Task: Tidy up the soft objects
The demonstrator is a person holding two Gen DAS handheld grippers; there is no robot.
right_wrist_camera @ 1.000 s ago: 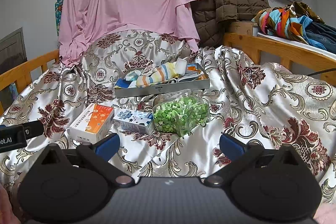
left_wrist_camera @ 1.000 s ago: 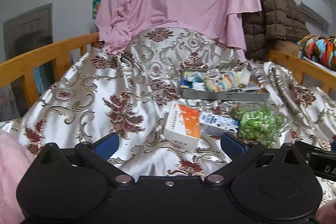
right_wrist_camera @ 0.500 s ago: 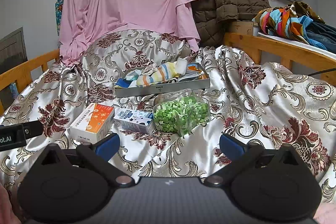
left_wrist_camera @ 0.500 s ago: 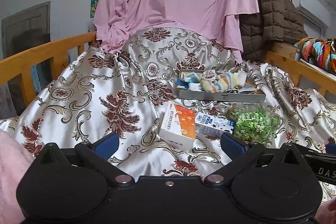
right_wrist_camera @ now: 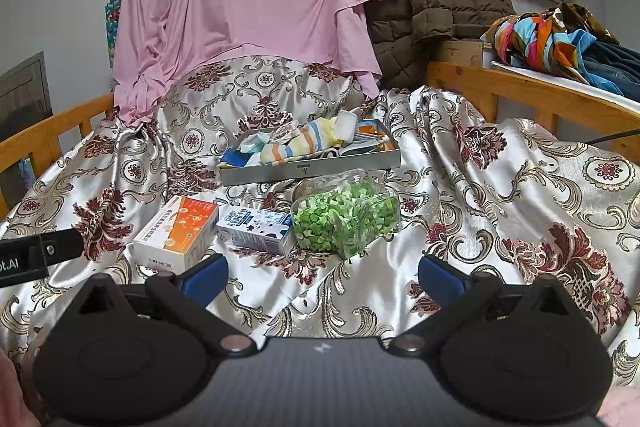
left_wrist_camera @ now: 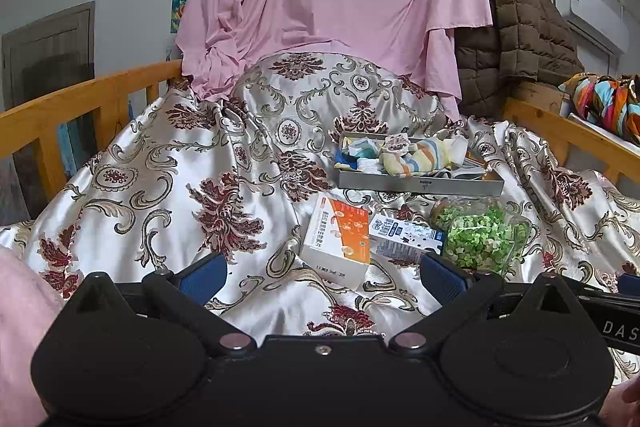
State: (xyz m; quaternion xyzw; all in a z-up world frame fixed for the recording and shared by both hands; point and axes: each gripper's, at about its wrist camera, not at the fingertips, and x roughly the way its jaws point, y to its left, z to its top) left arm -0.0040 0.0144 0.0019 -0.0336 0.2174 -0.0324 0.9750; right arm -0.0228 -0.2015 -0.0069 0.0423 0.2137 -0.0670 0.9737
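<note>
- My left gripper (left_wrist_camera: 322,273) is wide open and holds nothing.
- My right gripper (right_wrist_camera: 322,273) is wide open too, with "DAS" on its side.
- The socks (right_wrist_camera: 304,143) lie in the tray (right_wrist_camera: 312,169), behind the box (right_wrist_camera: 176,233).

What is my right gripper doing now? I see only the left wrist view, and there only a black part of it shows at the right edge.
Observer: In the right wrist view the right gripper is open and holds nothing. It points at the clear bag of green pieces on the floral bedspread.
Operator: Thank you. Beyond the colourful cloth at the right my picture ends. What lies there?
Observer: Blue denim clothing lies right beside that cloth, on the same white ledge behind the wooden rail.
</note>
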